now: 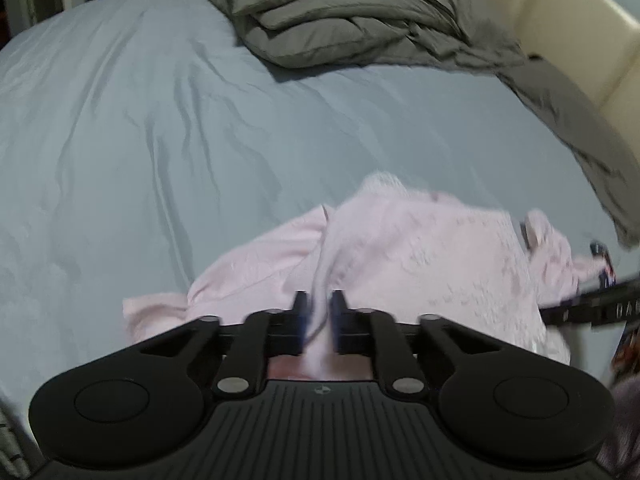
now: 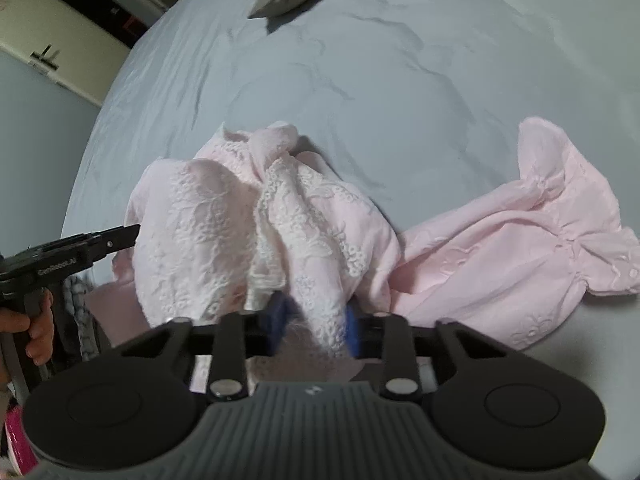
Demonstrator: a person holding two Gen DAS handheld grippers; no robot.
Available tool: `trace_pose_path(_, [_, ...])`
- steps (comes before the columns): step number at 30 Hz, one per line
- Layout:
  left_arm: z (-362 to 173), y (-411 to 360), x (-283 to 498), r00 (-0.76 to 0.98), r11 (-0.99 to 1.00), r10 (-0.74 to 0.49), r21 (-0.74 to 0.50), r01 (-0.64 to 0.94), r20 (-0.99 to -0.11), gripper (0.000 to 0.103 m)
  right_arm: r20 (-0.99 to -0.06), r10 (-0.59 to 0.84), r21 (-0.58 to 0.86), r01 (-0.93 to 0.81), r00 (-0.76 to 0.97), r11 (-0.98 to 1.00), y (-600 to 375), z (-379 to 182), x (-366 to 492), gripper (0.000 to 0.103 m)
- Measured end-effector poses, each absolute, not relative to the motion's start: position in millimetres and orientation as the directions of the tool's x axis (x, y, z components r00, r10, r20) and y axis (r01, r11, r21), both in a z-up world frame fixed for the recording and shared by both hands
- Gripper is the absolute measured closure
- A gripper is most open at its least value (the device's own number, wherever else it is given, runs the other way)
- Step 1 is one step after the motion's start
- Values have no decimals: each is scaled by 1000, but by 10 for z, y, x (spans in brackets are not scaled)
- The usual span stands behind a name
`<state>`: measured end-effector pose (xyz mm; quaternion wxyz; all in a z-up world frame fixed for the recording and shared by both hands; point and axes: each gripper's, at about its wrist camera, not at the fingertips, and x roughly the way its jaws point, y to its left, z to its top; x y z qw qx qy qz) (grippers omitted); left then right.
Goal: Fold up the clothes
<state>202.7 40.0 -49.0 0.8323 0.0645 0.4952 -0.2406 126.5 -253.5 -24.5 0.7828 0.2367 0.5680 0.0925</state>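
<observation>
Blue-grey bed sheet (image 1: 160, 140), wide bare expanse far and left; grey duvet (image 1: 352, 12) at far edge. Pink lace garment (image 2: 208, 220) near: my left gripper (image 1: 320, 312) and right gripper (image 2: 312, 320) both pinch folds.

Right gripper (image 2: 314, 326) pinched a bunched fold of the pink lace garment (image 2: 280, 216) on the blue sheet (image 2: 360, 60); left gripper (image 2: 134, 234) held garment's left edge; sleeve trailed right.
</observation>
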Motion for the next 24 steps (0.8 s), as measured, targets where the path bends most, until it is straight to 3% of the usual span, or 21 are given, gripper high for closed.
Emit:
trace_pose_path(5, [-455,399,1868,362,867,-322,-119,484,-875,103,-831,453,491,44,323,870,-2475,-168,1116,90])
trace_pose_path(24, [-308,815,570,319,877,-219,-43,479,-922,103,-829,536,491,-248,162,835,-1928,-190,233,93])
